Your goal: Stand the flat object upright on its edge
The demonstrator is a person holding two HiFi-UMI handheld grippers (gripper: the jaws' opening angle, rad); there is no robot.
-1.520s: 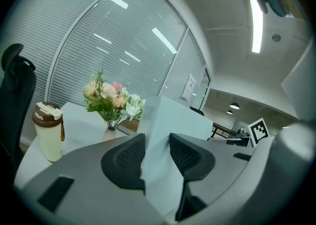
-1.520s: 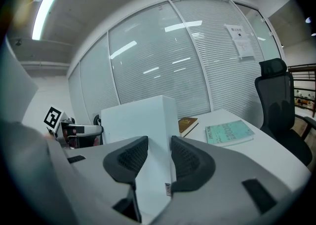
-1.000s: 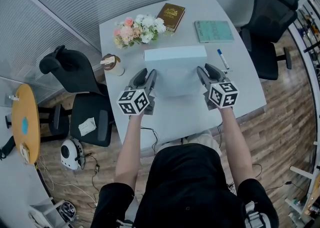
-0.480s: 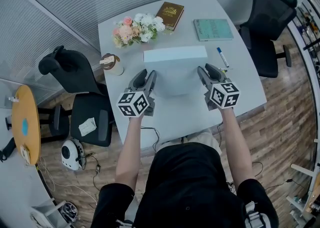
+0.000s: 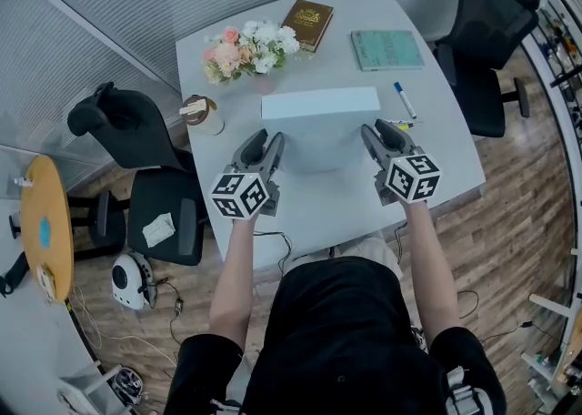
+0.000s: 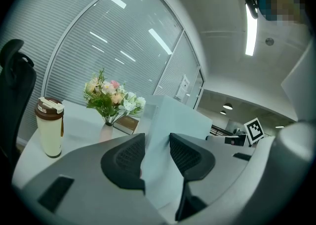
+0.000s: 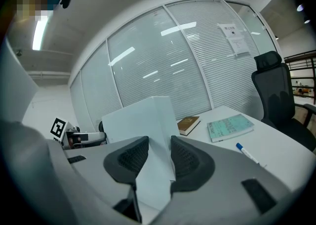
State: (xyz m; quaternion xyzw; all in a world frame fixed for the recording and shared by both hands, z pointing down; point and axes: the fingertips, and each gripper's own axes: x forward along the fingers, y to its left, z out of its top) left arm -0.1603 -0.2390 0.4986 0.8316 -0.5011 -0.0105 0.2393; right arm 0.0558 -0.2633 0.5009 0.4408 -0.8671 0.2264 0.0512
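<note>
Right now, a grey table [image 5: 427, 177] is seen from above, and at its middle a pale blue box [image 5: 320, 104] is held up on its long edge, with the top edge level and the broad face turned toward the person. Whether its lower edge is touching the table cannot be made out. The box is gripped at both ends. The left gripper [image 5: 266, 140] is closed on the left end, the gap between its pads filled by the box's thickness. The right gripper [image 5: 378, 129] is clamped the same way on the right end, its jaws kept apart only by the box. Beyond the box, a green book [image 5: 388, 49] and a brown book [image 5: 308, 24] are laid flat. Flowers [image 5: 250, 51] are set just left of the brown book. A cup [image 5: 202, 116] is stood near the table's left edge. A pen [image 5: 405, 102] is seen lying just beside the box's right end.
</note>
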